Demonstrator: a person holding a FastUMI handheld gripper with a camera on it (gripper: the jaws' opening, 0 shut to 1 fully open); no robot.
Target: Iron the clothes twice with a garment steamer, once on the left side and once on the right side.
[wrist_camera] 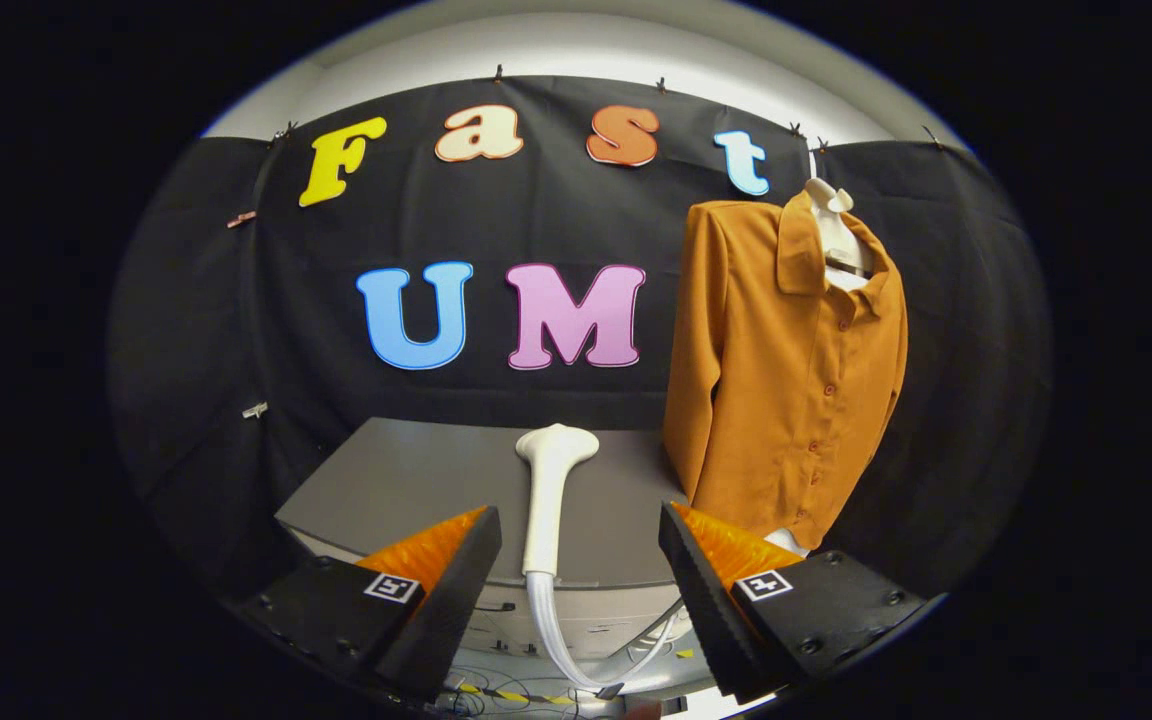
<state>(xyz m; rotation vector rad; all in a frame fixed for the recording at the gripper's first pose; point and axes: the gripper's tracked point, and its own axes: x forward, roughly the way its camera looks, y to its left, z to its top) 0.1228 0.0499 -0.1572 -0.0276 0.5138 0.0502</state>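
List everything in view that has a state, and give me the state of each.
White garment steamer head: lying on the grey table, hose hanging off the near edge, ungripped.
Mustard-orange button-up shirt: hanging on a hanger, buttoned.
Hand-held gripper: open, fingers either side of the steamer handle, not touching.

Camera rides the tool (580, 560) — facing forward, near steamer (548, 500)

Recording booth, black cloth wall (186, 330), grey table (406, 490), floor cables (506, 690)
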